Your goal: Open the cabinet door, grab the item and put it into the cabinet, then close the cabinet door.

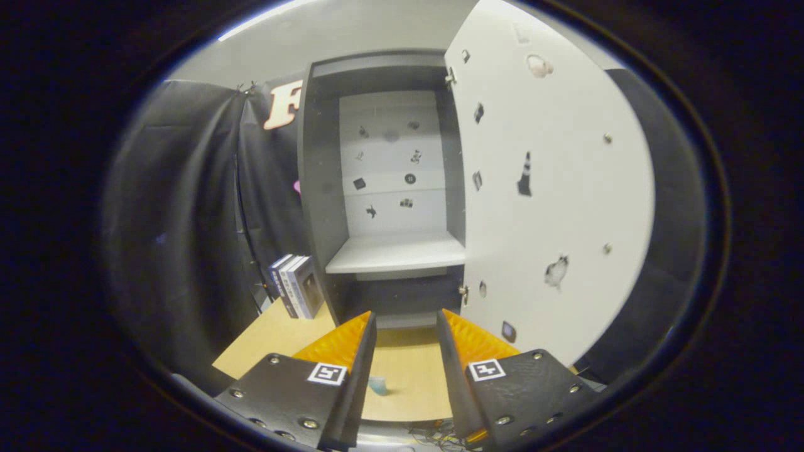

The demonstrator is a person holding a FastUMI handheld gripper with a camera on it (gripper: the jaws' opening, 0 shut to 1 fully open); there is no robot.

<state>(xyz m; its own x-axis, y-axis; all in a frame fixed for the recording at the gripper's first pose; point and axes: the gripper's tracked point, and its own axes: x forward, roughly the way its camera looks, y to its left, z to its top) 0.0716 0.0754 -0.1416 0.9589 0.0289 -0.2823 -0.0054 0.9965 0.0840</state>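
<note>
**Cabinet stands open, gripper empty in front of it**

The cabinet (383, 188) sits at the back of a light wooden table (408, 370), and everything else is easiest placed against it. Its door (553, 188) is swung fully open to the right of the opening, a broad white panel dotted with small stickers and a few metal studs, hinged along the cabinet's right edge. Inside, a pale shelf (396, 251) crosses the cabinet about halfway down; the back wall above it carries more small stickers, and the shelf itself looks bare. Below the shelf the compartment is dark and I cannot make out what it holds.

Just left of the cabinet's base, a short row of books (296, 285) stands upright on the table, close against the black cloth wall (188, 220).

The gripper (406, 326) hovers in front of the cabinet, pointing at its lower part. Its fingers are spread moderately apart with nothing between them, only bare tabletop showing through the gap.

A small pale blue item (378, 385) lies on the table well in front of the cabinet, beside the inner edge of the left finger and partly hidden by it; it is too blurred to name. The open door crowds the right side of the approach.
</note>
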